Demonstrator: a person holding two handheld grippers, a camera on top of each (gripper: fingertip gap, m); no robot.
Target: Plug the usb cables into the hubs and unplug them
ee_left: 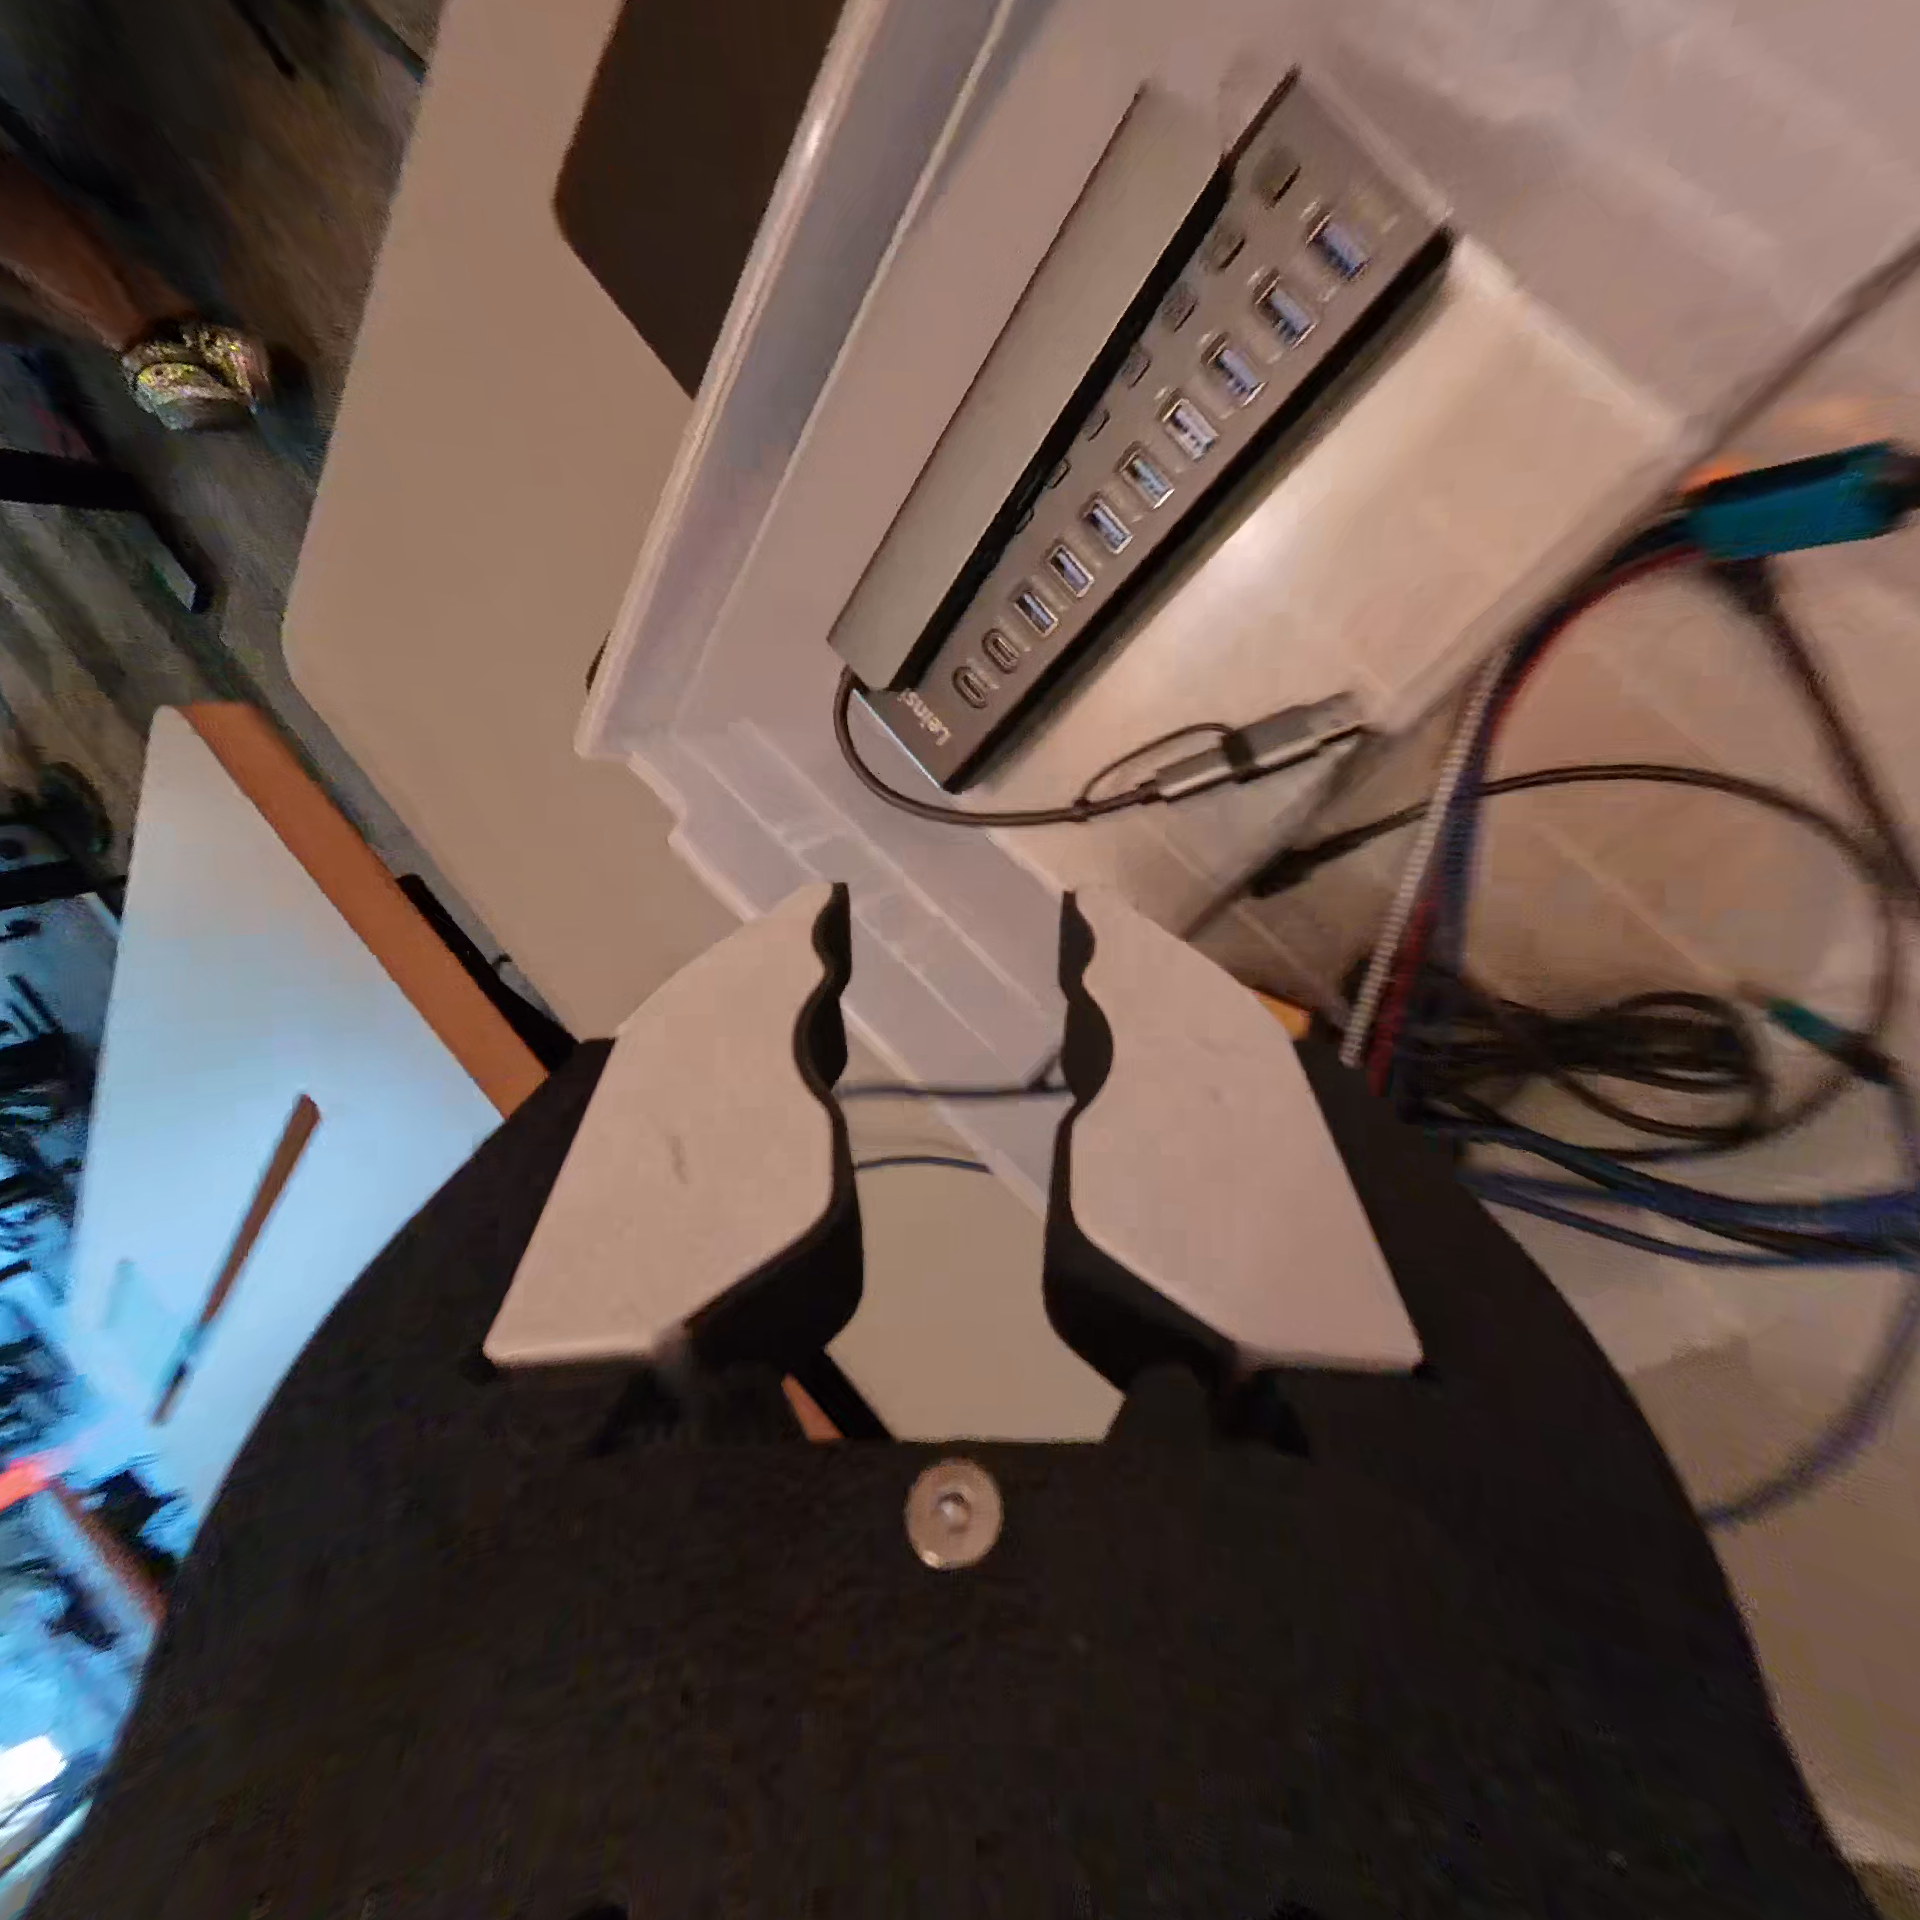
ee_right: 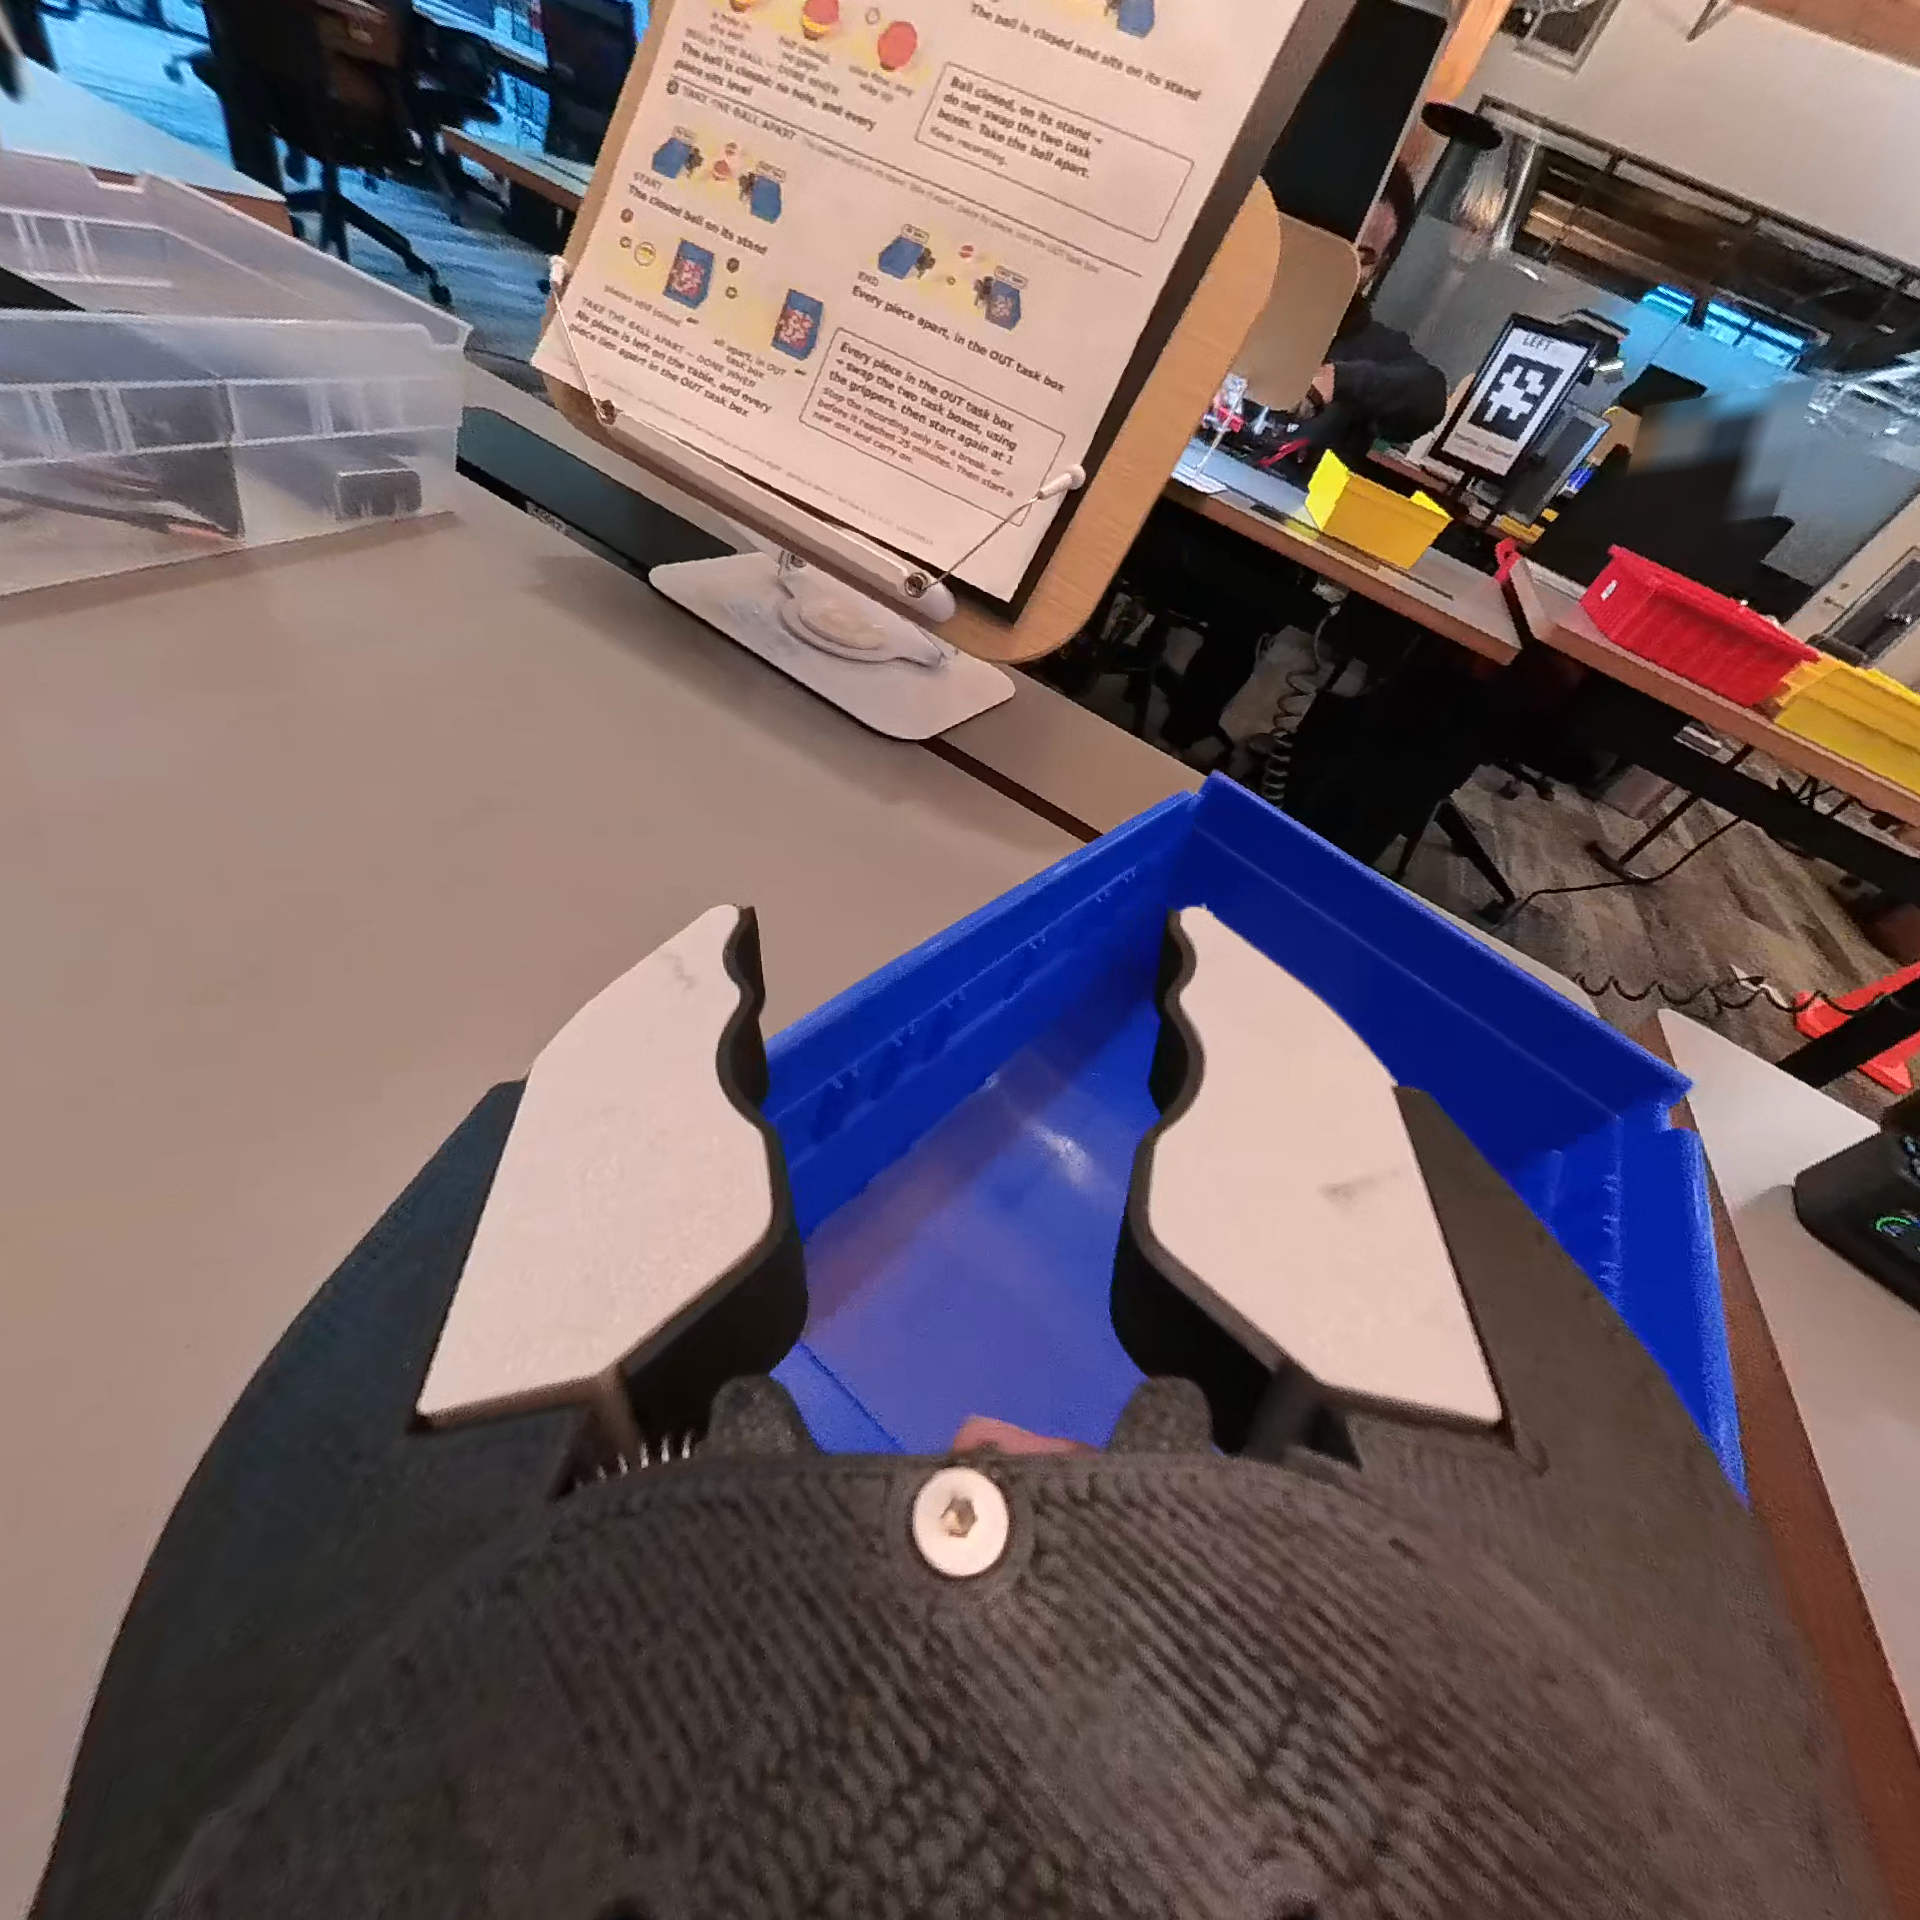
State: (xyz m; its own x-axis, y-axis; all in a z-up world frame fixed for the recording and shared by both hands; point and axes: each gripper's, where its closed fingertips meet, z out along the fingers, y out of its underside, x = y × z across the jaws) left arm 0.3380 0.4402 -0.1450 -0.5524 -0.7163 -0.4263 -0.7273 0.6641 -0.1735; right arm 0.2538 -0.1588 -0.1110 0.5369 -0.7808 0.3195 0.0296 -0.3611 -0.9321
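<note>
A long grey USB hub (ee_left: 1132,436) with a row of empty ports lies on a clear plastic box (ee_left: 769,457). Its own black lead (ee_left: 935,800) curls to a small adapter plug (ee_left: 1247,753). A tangle of black and blue USB cables (ee_left: 1621,1070) lies to the right on the table. My left gripper (ee_left: 954,904) is open and empty, held just short of the hub's near end. My right gripper (ee_right: 961,935) is open and empty above an empty blue bin (ee_right: 1351,966). No hub or cable shows in the right wrist view.
A teal and orange object (ee_left: 1787,509) is blurred at the right edge of the left view. A white stand with an instruction sheet (ee_right: 862,260) stands behind the bin. The clear box also shows at left (ee_right: 177,405). Yellow and red bins (ee_right: 1683,623) sit on far tables.
</note>
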